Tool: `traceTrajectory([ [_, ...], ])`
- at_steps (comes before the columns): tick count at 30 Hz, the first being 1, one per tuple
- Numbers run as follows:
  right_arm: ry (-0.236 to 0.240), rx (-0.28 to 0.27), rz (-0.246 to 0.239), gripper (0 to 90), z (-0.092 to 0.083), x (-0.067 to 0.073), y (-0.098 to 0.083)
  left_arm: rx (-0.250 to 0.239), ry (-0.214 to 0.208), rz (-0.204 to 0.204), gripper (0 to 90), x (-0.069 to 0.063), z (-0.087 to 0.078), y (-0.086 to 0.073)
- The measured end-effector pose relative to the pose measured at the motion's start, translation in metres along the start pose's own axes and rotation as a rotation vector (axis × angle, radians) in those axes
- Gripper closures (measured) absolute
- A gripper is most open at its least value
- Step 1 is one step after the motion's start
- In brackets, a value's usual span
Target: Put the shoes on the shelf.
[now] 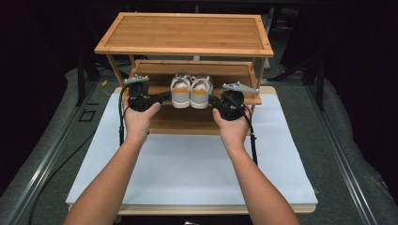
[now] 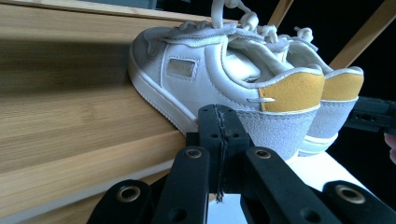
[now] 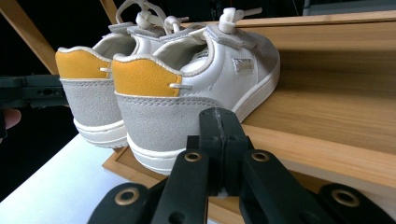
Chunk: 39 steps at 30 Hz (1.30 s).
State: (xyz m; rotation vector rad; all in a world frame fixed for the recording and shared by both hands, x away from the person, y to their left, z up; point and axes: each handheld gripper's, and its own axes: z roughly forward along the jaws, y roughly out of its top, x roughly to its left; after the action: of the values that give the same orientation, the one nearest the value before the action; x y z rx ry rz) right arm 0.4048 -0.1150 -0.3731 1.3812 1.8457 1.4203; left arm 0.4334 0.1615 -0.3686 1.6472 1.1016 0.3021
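Here the pair of white sneakers [image 1: 190, 91] sits heels-out on the middle shelf [image 1: 155, 70] of the bamboo rack, directly between the two tongs. The left tongs [image 1: 165, 97] point at the sneakers' left side, pressed together and empty; the right tongs [image 1: 213, 99] mirror them, likewise pressed together.

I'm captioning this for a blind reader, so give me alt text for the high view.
Two hands hold shut grippers, the left gripper and right gripper, at either side of a pair of white sneakers with orange heels on the middle shelf of a bamboo rack, which stands on a white table.
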Motion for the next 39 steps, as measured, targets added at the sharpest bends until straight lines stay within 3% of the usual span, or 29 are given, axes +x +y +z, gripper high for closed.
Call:
traceTrajectory([
  [11,-0.021,0.006,0.012,90.0,0.015,-0.005,0.008,-0.002,0.021,-0.013,90.0,0.007,0.014,0.009],
  [18,-0.033,-0.001,0.025,90.0,0.023,-0.008,0.011,-0.015,0.019,-0.048,90.0,0.013,0.02,0.01],
  [21,-0.014,0.005,0.03,90.0,0.026,-0.009,0.012,-0.012,0.036,-0.032,90.0,0.012,0.023,0.013],
  [22,-0.038,-0.004,0.031,90.0,0.027,-0.009,0.012,-0.011,0.04,-0.033,90.0,0.013,0.023,0.014],
  [24,-0.027,0.003,0.03,90.0,0.028,-0.009,0.013,-0.015,0.045,-0.038,90.0,0.013,0.025,0.014],
  [30,-0.064,0.0,0.034,90.0,0.034,-0.009,0.015,-0.016,0.07,-0.032,90.0,0.014,0.03,0.017],
  [32,-0.043,0.006,0.041,90.0,0.035,-0.011,0.016,-0.017,0.069,-0.04,90.0,0.015,0.031,0.018],
  [33,-0.058,-0.014,0.046,90.0,0.037,-0.01,0.016,-0.018,0.066,-0.042,90.0,0.016,0.032,0.018],
  [35,-0.048,0.01,0.044,90.0,0.037,-0.011,0.018,-0.018,0.063,-0.04,90.0,0.016,0.032,0.018],
  [39,-0.067,0.001,0.043,90.0,0.04,-0.012,0.019,-0.021,0.068,-0.044,90.0,0.017,0.035,0.018],
])
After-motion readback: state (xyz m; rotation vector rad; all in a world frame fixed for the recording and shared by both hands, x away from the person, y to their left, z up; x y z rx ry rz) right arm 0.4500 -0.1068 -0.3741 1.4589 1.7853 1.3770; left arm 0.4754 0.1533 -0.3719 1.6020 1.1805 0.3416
